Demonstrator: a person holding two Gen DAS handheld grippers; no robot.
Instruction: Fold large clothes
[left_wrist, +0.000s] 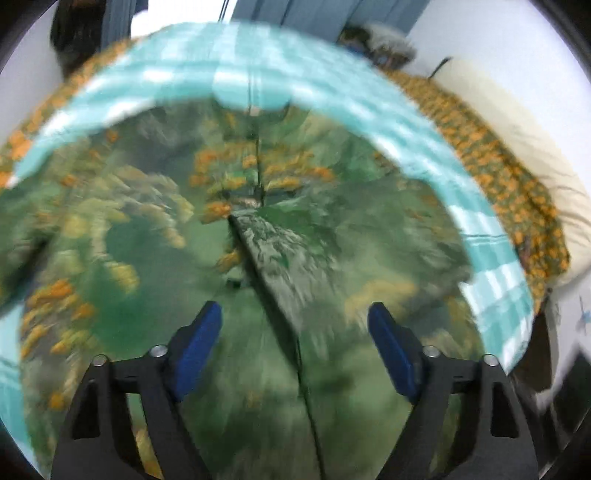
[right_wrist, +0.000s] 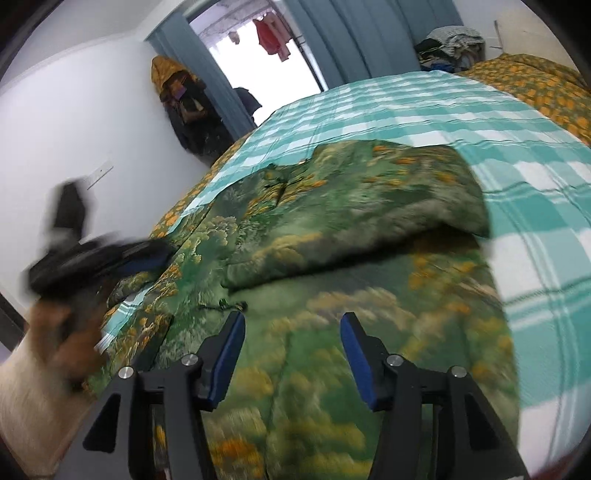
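Note:
A large green garment (left_wrist: 332, 229) printed with orange and yellow flowers lies spread on the teal checked bed cover (left_wrist: 258, 66). My left gripper (left_wrist: 294, 308) hovers over it, blurred, jaws apart and nothing between the blue pads; a fold edge runs under them. In the right wrist view the garment (right_wrist: 369, 206) has one part folded over on top. My right gripper (right_wrist: 292, 318) stands open just above the near cloth, holding nothing. The left gripper (right_wrist: 147, 258) shows blurred at the garment's left edge, held by a hand (right_wrist: 62, 332).
The checked bed cover (right_wrist: 406, 107) fills the bed. An orange-flowered quilt (right_wrist: 535, 81) lies along the far right side, a cream pillow (left_wrist: 517, 122) beyond it. Clothes hang on the white wall (right_wrist: 181, 107) by a doorway with blue curtains (right_wrist: 354, 40).

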